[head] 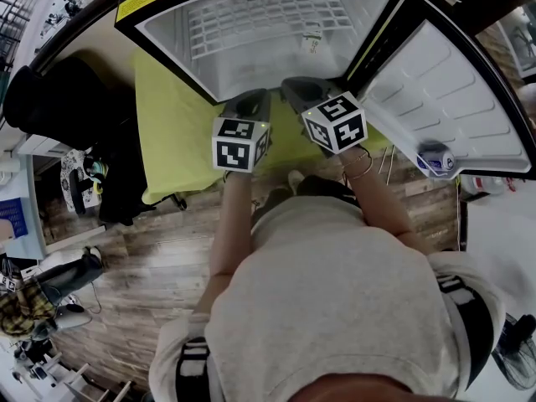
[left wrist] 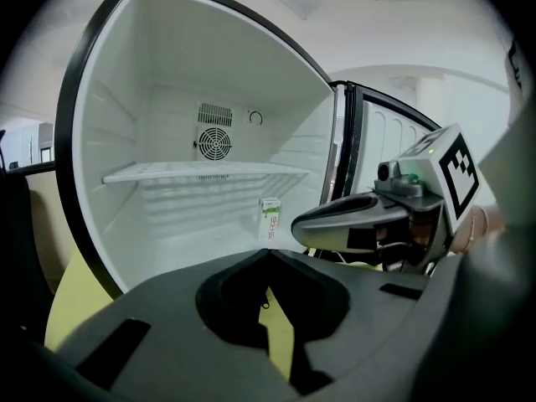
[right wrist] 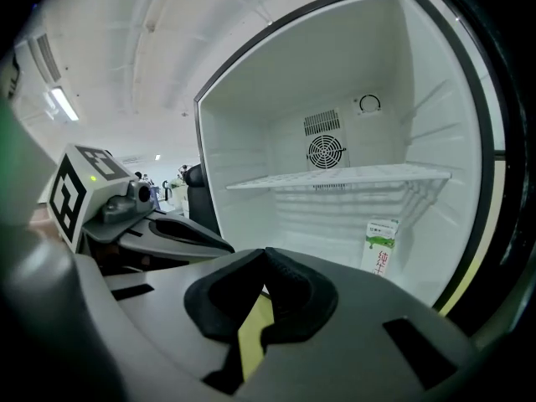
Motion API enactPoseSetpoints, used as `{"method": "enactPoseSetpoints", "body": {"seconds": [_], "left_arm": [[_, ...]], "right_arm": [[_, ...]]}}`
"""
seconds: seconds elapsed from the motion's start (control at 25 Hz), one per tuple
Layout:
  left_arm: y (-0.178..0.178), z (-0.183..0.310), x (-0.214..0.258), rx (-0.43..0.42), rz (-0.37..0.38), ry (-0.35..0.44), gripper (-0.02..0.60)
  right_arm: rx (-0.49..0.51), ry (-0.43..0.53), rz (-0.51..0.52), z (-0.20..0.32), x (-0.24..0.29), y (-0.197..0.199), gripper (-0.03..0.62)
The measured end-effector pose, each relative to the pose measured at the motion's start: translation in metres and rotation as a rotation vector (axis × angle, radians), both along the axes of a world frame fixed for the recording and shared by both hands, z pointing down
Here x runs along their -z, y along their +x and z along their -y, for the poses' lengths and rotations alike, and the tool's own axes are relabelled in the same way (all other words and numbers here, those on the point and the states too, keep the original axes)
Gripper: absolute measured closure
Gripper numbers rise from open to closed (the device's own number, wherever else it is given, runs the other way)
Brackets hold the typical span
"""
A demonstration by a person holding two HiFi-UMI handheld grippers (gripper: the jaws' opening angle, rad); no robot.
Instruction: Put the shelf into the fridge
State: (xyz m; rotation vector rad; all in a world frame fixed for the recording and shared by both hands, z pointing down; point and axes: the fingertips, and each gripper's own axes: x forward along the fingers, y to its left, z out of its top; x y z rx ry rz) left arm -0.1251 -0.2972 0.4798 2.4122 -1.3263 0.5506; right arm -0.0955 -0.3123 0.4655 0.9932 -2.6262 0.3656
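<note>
Left tongs [left wrist: 268, 256] and right tongs [right wrist: 265, 255] are both pressed together on nothing. Ahead and above them the wire shelf [left wrist: 205, 172] sits inside the fridge [left wrist: 109, 107]. If poorly seated on its rails, it could drop onto the milk carton [left wrist: 270, 219] beneath.

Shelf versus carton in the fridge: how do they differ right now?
The shelf is a wide white wire grid lying flat, wall to wall; the carton is a small box standing upright. The shelf sits partway up the fridge; the carton stands on the fridge floor beneath it, toward the right. Both are inside and mostly white.
</note>
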Motion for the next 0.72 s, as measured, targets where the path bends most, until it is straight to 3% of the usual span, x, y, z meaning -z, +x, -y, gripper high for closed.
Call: {"method": "enactPoseSetpoints", "body": {"seconds": [0.72], "left_arm": [[0.007, -0.001, 0.002, -0.002, -0.061, -0.023, 0.572]], "right_arm": [[0.009, -0.038, -0.011, -0.010, -0.012, 0.012, 0.585]]}}
